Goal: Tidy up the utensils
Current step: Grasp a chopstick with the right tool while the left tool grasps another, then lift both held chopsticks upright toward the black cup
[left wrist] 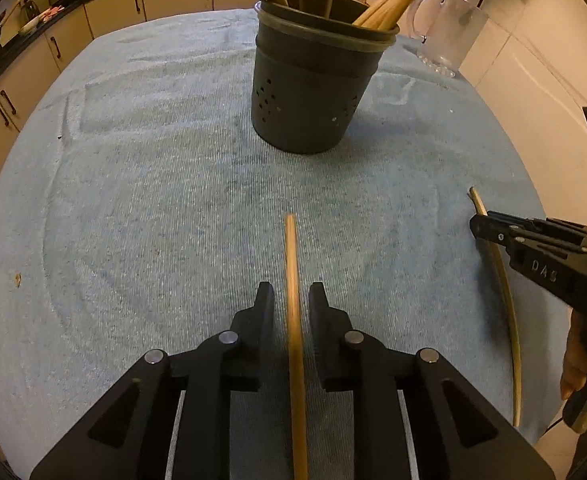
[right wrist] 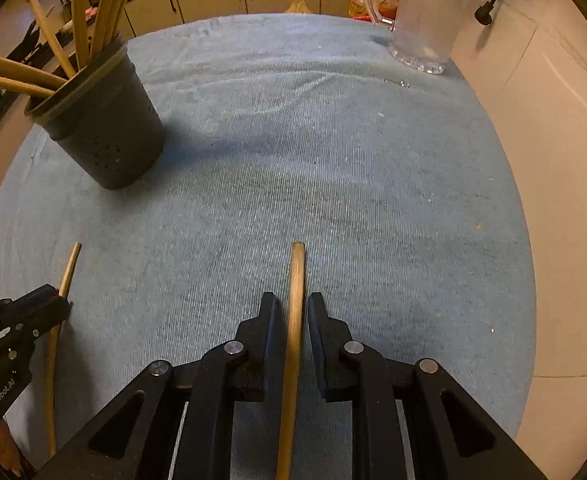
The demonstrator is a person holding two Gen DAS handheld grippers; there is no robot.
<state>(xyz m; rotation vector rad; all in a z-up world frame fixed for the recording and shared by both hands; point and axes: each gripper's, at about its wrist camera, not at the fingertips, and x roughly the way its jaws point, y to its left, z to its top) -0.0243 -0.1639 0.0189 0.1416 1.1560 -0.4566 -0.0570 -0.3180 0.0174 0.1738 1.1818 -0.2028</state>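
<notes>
The left tool [left wrist: 291, 300] is sitting with its jaws at a narrow gap on either side of a wooden stick [left wrist: 292, 280]; a sliver of space is showing on each side, so whether the pads are actually gripping cannot be told. The stick's tip is pointing toward 12 o'clock, and its lower end is running off the bottom edge of the left wrist view.

The right tool [right wrist: 293, 312] is standing likewise, jaws narrow around a second wooden stick [right wrist: 295, 300], contact again uncertain. This stick's rear portion is also being cut off at 6 o'clock.

In the left wrist view the right tool [left wrist: 489, 230] is entering from 3 o'clock, its body covering the middle of the second stick [left wrist: 507, 304]. A hand [left wrist: 581, 360] is partly showing at the frame edge, mostly cropped.

The dark perforated utensil holder [left wrist: 309, 80] is standing upright on the blue cloth [left wrist: 153, 200] covering the table, at 12 o'clock from the left tool and at 10 o'clock from the right. Wooden utensils [left wrist: 389, 0] are leaning inside it; their upper ends are being cut off by the frame, so their type is hard to make out.

A clear glass jug [right wrist: 429, 12] is standing at 1 o'clock in the right wrist view, its top cropped
</notes>
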